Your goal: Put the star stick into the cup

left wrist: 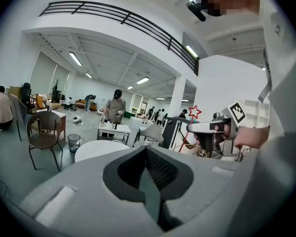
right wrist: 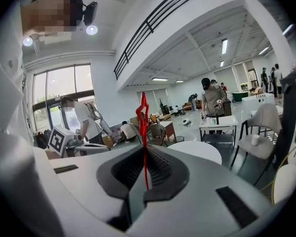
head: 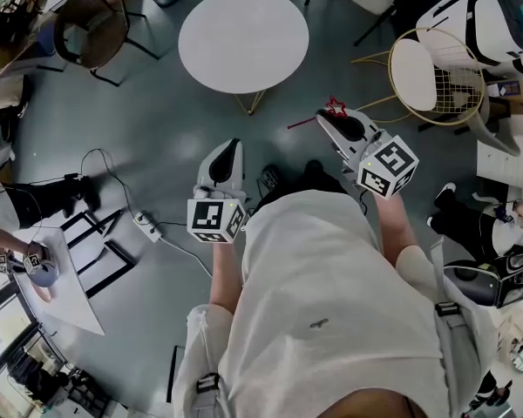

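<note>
The star stick is a thin red rod topped with a red outline star. It stands upright between the jaws of my right gripper, which is shut on it. In the head view the star stick juts forward and left from my right gripper, held in the air above the floor. My left gripper is lower left of it, shut with nothing in it. In the left gripper view, the right gripper with the star shows to the right. I see no cup in any view.
A round white table stands on the grey floor ahead of both grippers. A wire chair with a white seat is at the right and a dark chair at the far left. Cables lie on the floor at my left. People stand farther off.
</note>
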Available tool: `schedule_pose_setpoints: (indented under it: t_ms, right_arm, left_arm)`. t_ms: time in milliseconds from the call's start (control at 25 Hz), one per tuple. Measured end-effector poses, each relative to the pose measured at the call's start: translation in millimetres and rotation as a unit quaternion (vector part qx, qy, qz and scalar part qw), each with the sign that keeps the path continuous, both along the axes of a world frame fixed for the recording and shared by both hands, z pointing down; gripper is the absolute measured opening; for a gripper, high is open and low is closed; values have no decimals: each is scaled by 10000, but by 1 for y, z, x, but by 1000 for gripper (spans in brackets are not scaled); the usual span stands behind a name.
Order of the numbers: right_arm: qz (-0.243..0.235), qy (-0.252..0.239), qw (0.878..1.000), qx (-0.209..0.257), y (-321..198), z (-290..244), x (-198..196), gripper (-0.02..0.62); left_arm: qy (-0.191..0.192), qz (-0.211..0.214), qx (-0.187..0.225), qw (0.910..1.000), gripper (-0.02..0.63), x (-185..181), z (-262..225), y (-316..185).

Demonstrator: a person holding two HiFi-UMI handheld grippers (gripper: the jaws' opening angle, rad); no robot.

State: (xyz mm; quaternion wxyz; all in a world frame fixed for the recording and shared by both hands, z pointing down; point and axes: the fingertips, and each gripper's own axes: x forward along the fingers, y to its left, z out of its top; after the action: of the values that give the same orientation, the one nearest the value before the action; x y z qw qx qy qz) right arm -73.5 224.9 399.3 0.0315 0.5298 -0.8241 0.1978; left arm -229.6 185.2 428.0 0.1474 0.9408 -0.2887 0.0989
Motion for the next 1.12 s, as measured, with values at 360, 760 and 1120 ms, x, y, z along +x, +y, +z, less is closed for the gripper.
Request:
schedule_pose_setpoints:
  t_ms: [360,760,1120]
  right_arm:
    - [231,-134,9996,-8,5,2,-3,18]
    - [294,-223,9993,-92,-1,9,26,20]
    - [-79,-299,9995,72,-46,1,65,20]
  left_arm:
    - [-23,151,-15,9999,11,-8,5,4]
    - [-76,138,-32,9999,11,18,7,-2]
    - [-134,-118,92,9998,11,61,-6,-33]
